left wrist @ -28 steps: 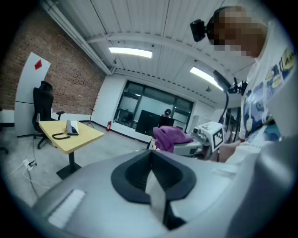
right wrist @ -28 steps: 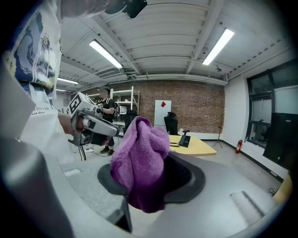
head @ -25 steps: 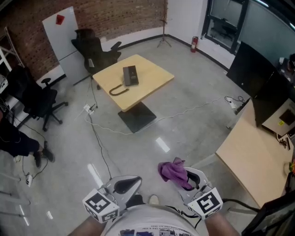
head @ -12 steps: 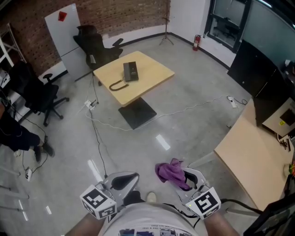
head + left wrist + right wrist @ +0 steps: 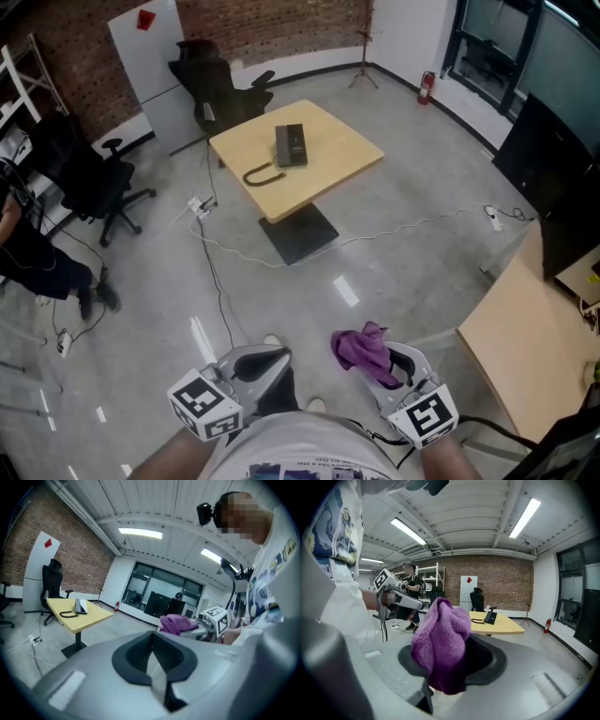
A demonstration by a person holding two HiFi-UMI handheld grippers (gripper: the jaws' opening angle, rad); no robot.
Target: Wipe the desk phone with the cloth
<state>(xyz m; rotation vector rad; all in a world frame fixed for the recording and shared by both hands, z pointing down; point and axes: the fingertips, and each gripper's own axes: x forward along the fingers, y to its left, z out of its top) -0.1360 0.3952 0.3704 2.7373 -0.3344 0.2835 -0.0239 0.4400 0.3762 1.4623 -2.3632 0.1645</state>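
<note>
phone sits near the middle of the worktop, slightly toward its far-left side, well apart from both grippers with open floor between

long axis in the head view runs roughly away from the person, almost straight up the frame; narrow ends face near and far

look: dark flat rectangular body, paler patch on top, details too small to read. dark cord leaves its near end and curls into a hook toward the left on the worktop. in the right gripper view the phone body looks tilted up, cord loop lying beside it

worktop: pale yellow, squarish, set corner-on to the person, single pedestal on a dark base plate

right gripper: clenched on the cloth, held low near the person's body. cloth is purple, fluffy, bunched into a lump that sticks up out of the jaws and droops over them

left gripper: jaws closed together, nothing between them, also low near the body, beside the right one

black office chair just behind the worktop, white cable trailing across the floor
</note>
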